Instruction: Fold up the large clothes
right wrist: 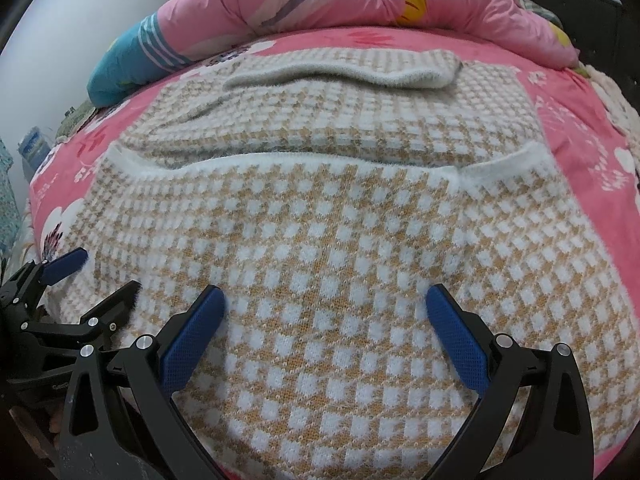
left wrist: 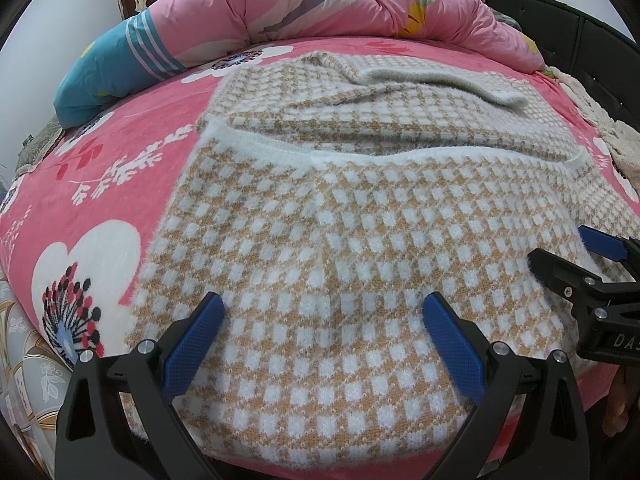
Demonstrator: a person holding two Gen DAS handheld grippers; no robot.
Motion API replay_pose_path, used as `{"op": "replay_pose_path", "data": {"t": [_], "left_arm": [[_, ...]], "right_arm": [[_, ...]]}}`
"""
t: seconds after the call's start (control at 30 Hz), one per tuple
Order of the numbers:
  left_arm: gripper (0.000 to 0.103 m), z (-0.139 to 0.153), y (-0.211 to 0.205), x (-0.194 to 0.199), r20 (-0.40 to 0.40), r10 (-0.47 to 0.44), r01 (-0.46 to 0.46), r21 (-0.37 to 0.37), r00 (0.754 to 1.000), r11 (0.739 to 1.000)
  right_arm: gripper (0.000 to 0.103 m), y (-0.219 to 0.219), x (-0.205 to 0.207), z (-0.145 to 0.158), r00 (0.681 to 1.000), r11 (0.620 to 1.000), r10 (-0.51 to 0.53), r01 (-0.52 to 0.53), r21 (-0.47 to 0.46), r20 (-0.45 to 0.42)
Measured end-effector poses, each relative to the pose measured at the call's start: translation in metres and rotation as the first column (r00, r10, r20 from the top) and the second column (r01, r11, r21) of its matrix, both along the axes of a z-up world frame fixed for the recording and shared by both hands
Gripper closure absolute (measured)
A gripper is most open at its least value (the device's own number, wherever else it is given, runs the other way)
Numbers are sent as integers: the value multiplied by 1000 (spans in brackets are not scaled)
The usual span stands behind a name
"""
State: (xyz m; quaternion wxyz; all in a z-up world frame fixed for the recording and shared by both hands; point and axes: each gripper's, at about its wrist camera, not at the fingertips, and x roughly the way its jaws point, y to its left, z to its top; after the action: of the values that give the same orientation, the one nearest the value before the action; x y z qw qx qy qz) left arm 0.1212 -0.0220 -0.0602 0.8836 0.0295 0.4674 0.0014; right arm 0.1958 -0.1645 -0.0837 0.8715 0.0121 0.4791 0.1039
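A tan-and-white checked knit sweater (left wrist: 360,240) lies flat on the pink flowered bed. Its near part is folded over the far part, and a white ribbed hem (left wrist: 360,154) runs across the middle. A white ribbed band (right wrist: 340,74) shows at the far end. My left gripper (left wrist: 324,312) stands open just above the near left part of the sweater (right wrist: 340,260), nothing between its blue pads. My right gripper (right wrist: 326,304) is open over the near right part. Each gripper appears in the other's view, the right gripper (left wrist: 560,248) at right, the left gripper (right wrist: 104,272) at left.
A bunched pink quilt (left wrist: 340,4) with a teal striped end (left wrist: 116,68) lies across the far side of the bed. The pink flowered sheet (left wrist: 92,208) shows bare at left. A dark headboard (left wrist: 560,16) and a cream knit item (left wrist: 612,136) stand at right.
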Motion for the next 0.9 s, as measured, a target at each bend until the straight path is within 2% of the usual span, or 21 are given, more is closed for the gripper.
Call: {"op": "replay_pose_path", "data": {"t": [0.9], "left_arm": [[5, -1, 1, 0, -1, 2, -2, -2, 1000, 1000]], "right_arm": [[7, 0, 3, -2, 1000, 1000, 1, -1, -5, -4]]}}
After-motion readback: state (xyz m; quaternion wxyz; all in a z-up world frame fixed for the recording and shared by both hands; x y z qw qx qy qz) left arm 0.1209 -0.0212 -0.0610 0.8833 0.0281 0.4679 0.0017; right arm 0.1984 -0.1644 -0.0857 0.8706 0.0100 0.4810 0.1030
